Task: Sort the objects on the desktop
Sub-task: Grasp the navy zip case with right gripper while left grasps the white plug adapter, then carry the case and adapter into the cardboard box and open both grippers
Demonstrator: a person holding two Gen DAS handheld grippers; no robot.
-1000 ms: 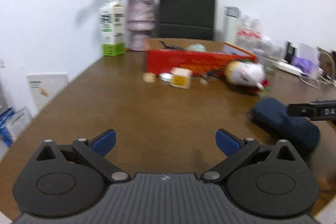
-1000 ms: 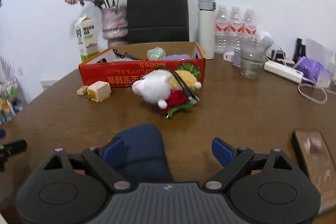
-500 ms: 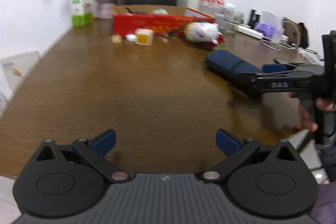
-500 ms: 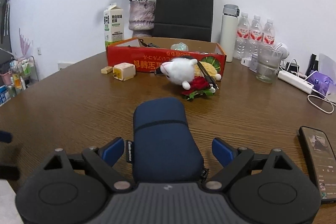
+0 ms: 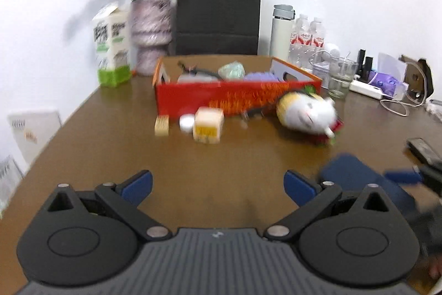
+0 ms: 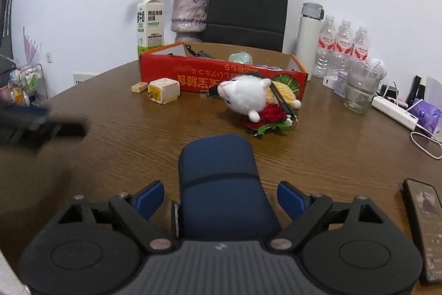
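Observation:
A dark blue soft case (image 6: 221, 179) lies on the brown table between the open fingers of my right gripper (image 6: 219, 198), which straddles its near end without closing. It shows blurred at the right of the left wrist view (image 5: 356, 173). My left gripper (image 5: 218, 184) is open and empty over bare table. Ahead stands a red cardboard box (image 6: 218, 72) (image 5: 234, 96) holding several items. In front of it lie a white plush toy with a red flower (image 6: 248, 98) (image 5: 306, 112), a cream charger plug (image 6: 164, 94) (image 5: 208, 125) and a small tan block (image 6: 139, 87) (image 5: 162, 125).
A phone (image 6: 426, 228) lies at the right. A glass (image 6: 359, 90), water bottles (image 6: 342, 46), a white flask (image 6: 310, 40), a power strip (image 6: 395, 112), a black bag (image 6: 247, 7), a vase (image 6: 189, 15) and a milk carton (image 6: 149, 24) stand behind the box.
My left gripper swung back toward the box and came closer to the table's middle. My right gripper stayed open around the blue case, having come up to it a second ago.

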